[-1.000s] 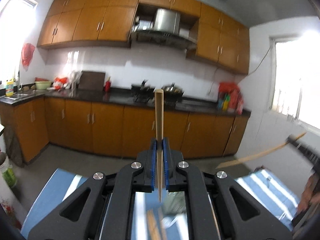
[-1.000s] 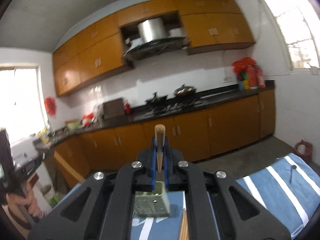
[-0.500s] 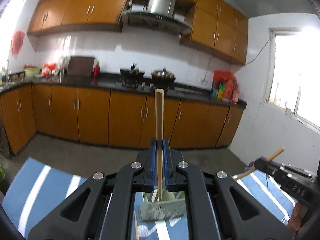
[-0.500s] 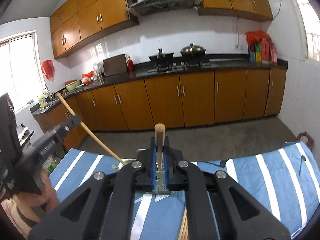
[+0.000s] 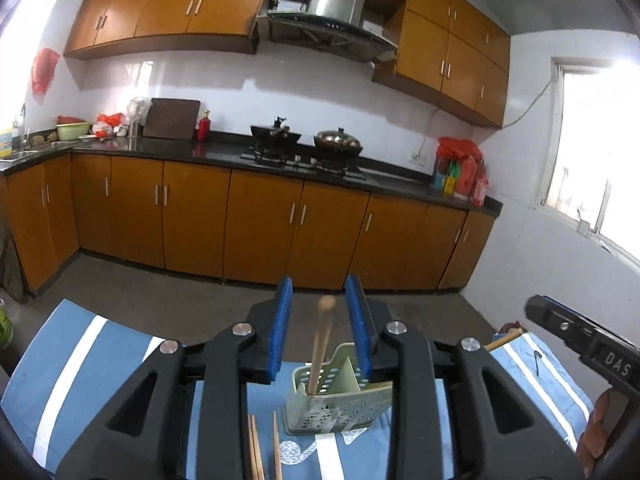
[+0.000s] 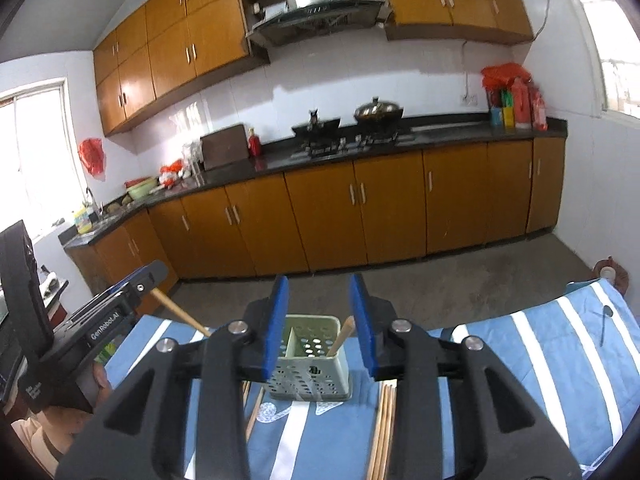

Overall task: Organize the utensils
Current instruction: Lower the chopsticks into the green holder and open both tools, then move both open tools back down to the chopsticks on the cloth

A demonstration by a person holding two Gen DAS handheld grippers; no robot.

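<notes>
— How do the jaws stand on the left gripper (image 5: 320,324)?

— Apart; they have just been opening. The ribbed blue pads (image 5: 280,330) are clear of the round wooden chopstick (image 5: 320,350) that rises between them, touching neither. Its lower end sits in the near compartment of the utensil caddy (image 5: 340,404), a pale green plastic box with round perforations and a flat divider.

— And the right gripper (image 6: 322,324)?

— Likewise apart, also just opened. A second wooden chopstick (image 6: 340,338) leans in the caddy's (image 6: 310,368) right compartment, its tip at about one o'clock, just beside the right pad but free of it, as far as I can tell.

— What lies around the caddy?

— A soft cloth (image 5: 80,372), blue with broad white stripes. At the caddy's seven o'clock in the left view, more slim chopsticks (image 5: 256,452) lie flat. In the right view another bundle (image 6: 382,428) lies at five o'clock.

— Farther out?

— At twelve o'clock, glossy orange-brown cabinet doors (image 5: 264,220) with slim metal handles run under a dark polished countertop (image 5: 224,148). A lidded wok (image 5: 338,142) sits on the gas hob, under a steel range hood (image 5: 336,0).
</notes>
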